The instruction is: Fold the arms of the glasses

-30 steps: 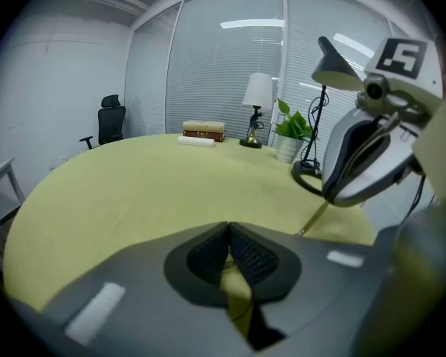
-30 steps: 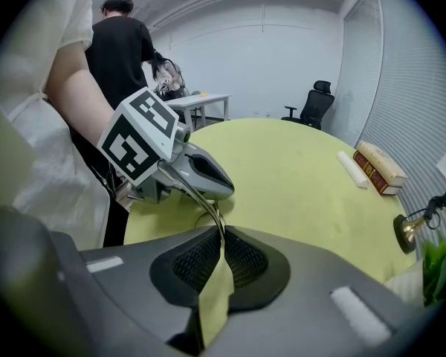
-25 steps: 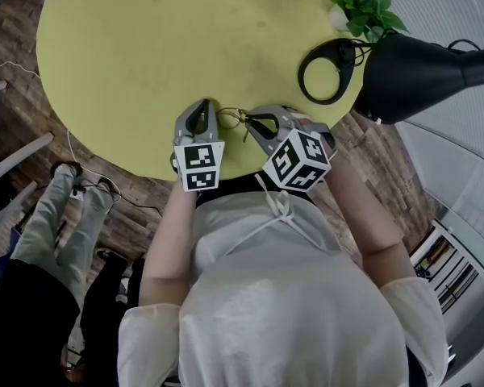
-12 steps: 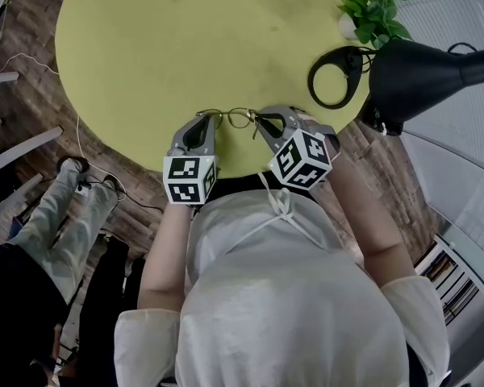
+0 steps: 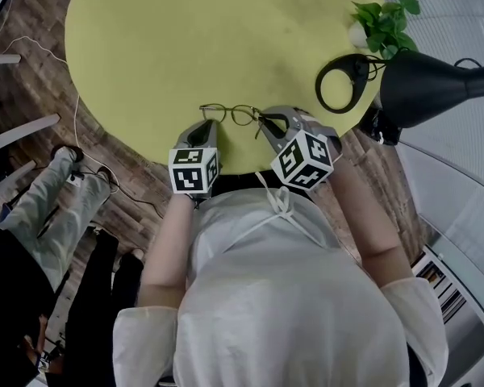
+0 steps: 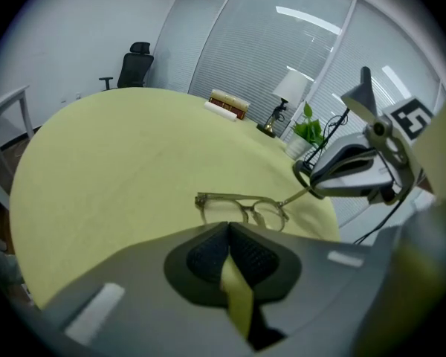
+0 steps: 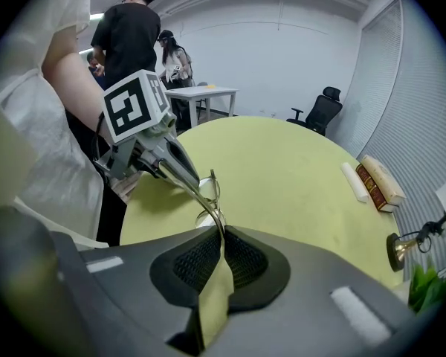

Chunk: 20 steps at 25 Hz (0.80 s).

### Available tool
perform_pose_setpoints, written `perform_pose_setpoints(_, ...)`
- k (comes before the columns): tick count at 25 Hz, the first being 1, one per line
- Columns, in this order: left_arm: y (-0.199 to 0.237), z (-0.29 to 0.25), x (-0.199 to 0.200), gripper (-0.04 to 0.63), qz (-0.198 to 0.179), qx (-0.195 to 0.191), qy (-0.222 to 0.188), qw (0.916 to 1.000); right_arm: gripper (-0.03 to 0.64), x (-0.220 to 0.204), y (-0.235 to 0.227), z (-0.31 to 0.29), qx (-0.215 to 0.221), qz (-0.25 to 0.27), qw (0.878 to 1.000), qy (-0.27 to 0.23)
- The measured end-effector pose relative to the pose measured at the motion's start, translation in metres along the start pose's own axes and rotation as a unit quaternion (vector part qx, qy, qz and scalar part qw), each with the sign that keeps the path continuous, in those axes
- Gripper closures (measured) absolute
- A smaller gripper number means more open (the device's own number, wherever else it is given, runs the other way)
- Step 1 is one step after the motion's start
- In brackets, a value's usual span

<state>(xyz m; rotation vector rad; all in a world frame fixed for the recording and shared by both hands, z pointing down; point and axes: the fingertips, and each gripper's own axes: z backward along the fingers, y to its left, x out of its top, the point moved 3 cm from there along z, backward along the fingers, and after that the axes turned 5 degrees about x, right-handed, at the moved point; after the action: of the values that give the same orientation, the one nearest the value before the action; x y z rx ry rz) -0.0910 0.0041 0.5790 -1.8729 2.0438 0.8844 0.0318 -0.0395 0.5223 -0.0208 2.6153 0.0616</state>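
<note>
A pair of thin-framed round glasses (image 5: 230,114) lies near the front edge of the round yellow-green table (image 5: 185,31). My right gripper (image 5: 264,122) is shut on the tip of one arm; in the right gripper view that arm (image 7: 208,199) runs straight into the right gripper (image 7: 223,233). My left gripper (image 5: 208,129) sits just short of the frame's left end, apart from it. Seen from the left gripper view, the left gripper (image 6: 228,225) is shut with nothing between its pads, and the glasses (image 6: 241,208) lie beyond it.
A black desk lamp (image 5: 427,83) with a ring base (image 5: 339,83) and a potted plant (image 5: 387,18) stand at the table's right. Books (image 7: 375,181) lie at the far side. People stand at the left (image 5: 32,240). An office chair (image 6: 134,58) is beyond.
My left gripper has shifted sideways and rolled, ending just short of the frame's left end. The right gripper has kept its hold on the arm and hardly moved.
</note>
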Motion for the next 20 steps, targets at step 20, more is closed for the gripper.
perform_pose_setpoints(20, 0.005, 0.000, 0.001, 0.589, 0.013, -0.022, -0.011, 0.9996, 0.600, 0.034, -0.001, -0.028, 0.028, 0.083, 0.995, 0.058)
